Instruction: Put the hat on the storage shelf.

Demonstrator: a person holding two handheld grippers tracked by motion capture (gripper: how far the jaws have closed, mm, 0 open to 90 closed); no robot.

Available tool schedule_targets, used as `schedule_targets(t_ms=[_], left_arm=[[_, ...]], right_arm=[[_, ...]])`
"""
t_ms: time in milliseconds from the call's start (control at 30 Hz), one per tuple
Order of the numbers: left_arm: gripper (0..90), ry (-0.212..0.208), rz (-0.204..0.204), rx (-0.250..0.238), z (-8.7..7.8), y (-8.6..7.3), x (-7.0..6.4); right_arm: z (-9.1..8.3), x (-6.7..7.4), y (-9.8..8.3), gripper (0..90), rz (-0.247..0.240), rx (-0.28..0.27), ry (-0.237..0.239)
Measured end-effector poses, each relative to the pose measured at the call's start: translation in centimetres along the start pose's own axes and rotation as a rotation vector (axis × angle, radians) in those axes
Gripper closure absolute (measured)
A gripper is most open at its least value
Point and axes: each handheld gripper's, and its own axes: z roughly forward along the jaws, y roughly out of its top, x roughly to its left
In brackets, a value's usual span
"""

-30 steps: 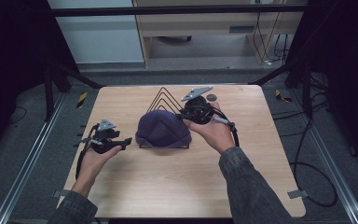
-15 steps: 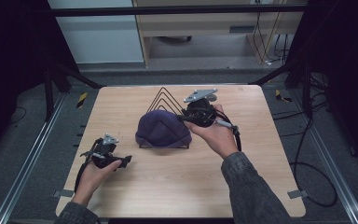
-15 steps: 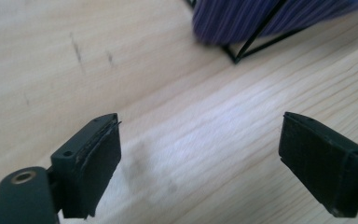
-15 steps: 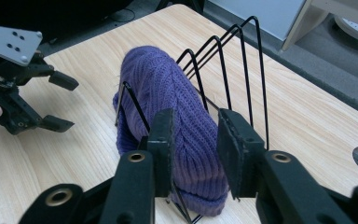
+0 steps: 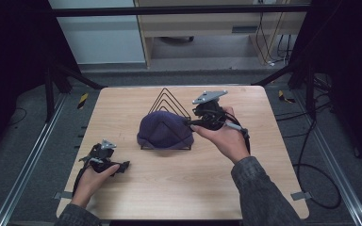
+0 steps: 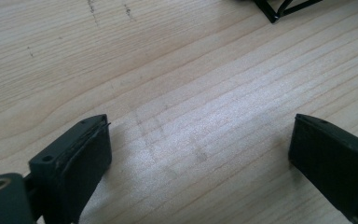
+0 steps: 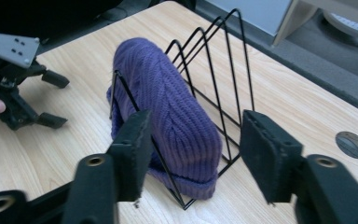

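Observation:
A purple knit beanie is draped over a black wire rack at the middle of the wooden table. My right gripper is at the beanie's right end. In the right gripper view its jaws have just been opening; the beanie lies between them with both pads off the knit. My left gripper rests low at the near left of the table. Its jaws have just been opening and stand wide over bare wood, with a rack corner beyond.
A round grey grommet sits in the tabletop behind the rack. In the right gripper view the left gripper shows across the table. Cables trail on the dark floor to the right. A pale cabinet stands at the back.
My left hand has drawn back toward the table's near left edge and sunk lower. My right gripper has kept its place at the beanie's right end.

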Motion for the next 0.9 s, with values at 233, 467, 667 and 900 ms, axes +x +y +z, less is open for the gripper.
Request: schedule_targets(t_ms=[233, 467, 667, 900], left_arm=[[0.3, 0.003, -0.001, -0.013, 0.2, -0.2, -0.3], [0.0, 0.004, 0.0, -0.004, 0.2, -0.1, -0.5], [0.0, -0.01, 0.017, -0.001, 0.3, 0.1, -0.9], [0.0, -0.013, 0.024, -0.005, 0.4, 0.1, -1.1]], right_arm=[[-1.4, -0.5, -0.1, 20.8, 0.026, -0.027, -0.038], [-3.0, -1.1, -1.0, 10.5, 0.053, -0.049, -0.071], [-4.2, -1.6, -2.6, 8.5, 0.087, -0.077, -0.077], [-4.6, -2.1, -6.5, 8.8, 0.131, -0.075, -0.088]])
